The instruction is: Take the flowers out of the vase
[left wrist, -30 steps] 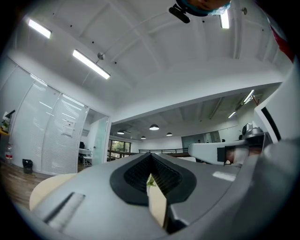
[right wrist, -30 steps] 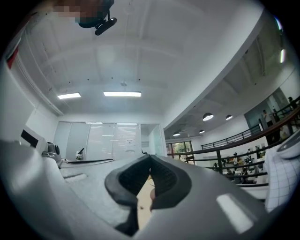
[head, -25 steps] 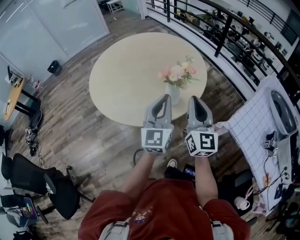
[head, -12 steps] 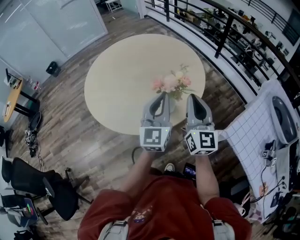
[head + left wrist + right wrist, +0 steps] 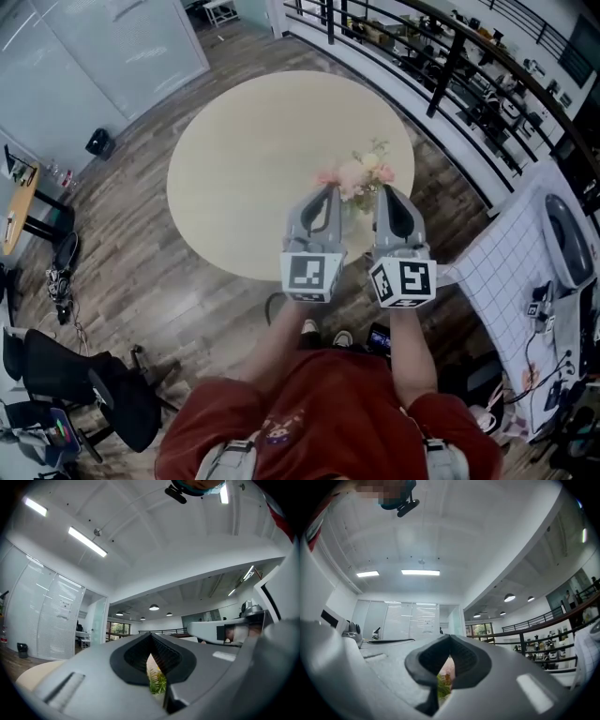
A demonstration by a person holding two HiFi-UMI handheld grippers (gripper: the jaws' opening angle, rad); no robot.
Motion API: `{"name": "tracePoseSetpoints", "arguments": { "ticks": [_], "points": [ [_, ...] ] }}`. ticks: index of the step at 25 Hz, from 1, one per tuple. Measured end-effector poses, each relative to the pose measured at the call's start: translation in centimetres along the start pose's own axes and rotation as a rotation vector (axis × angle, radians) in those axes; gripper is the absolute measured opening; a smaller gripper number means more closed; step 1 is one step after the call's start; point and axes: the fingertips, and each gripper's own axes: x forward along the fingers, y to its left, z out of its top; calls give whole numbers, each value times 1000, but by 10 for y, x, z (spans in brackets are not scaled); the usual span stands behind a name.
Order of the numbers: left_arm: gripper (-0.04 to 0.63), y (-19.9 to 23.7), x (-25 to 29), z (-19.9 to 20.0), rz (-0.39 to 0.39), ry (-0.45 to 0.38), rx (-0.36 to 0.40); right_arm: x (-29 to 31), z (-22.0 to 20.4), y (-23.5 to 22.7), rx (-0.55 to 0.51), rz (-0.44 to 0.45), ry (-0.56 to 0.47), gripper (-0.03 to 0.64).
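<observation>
A bunch of pink and cream flowers with green leaves stands in a pale vase near the close edge of the round beige table. Both grippers are held side by side, pointing at it. The left gripper is shut and empty, its tip just left of the blooms. Just right of the blooms, the right gripper is also shut and empty. The grippers hide most of the vase. In the left gripper view, green leaves show below the closed left gripper. The right gripper view shows pink flowers behind the closed right gripper.
A black railing curves along the far right of the table. A white gridded cloth with devices on it lies to the right. A black office chair stands at lower left on the wood floor. Glass walls close the upper left.
The person has stepped closer to the table. Both grippers have moved forward together, so the flowers now sit between their tips. The jaws stay closed.
</observation>
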Motion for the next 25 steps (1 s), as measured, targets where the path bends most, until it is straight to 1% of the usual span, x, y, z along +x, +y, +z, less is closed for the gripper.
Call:
{"name": "tracePoseSetpoints", "arguments": {
  "ticks": [5, 8, 11, 16, 20, 25],
  "points": [
    [5, 8, -4, -7, -6, 11, -5, 2, 0, 7, -11, -8, -21, 3],
    [5, 10, -6, -10, -11, 15, -11, 1, -2, 9, -19, -18, -14, 6],
    [5, 9, -7, -11, -19, 16, -12, -2, -7, 6, -21, -30, -2, 24],
    [5, 6, -9, -16, -26, 23, -16, -9, -15, 5, -21, -33, 12, 95],
    [5, 6, -13, -19, -29, 28, -8, -14, -32, 8, 1, -26, 46, 154],
    [5, 10, -16, -24, -21, 47, -23, -18, -60, 11, 13, -10, 119, 194]
  ]
}}
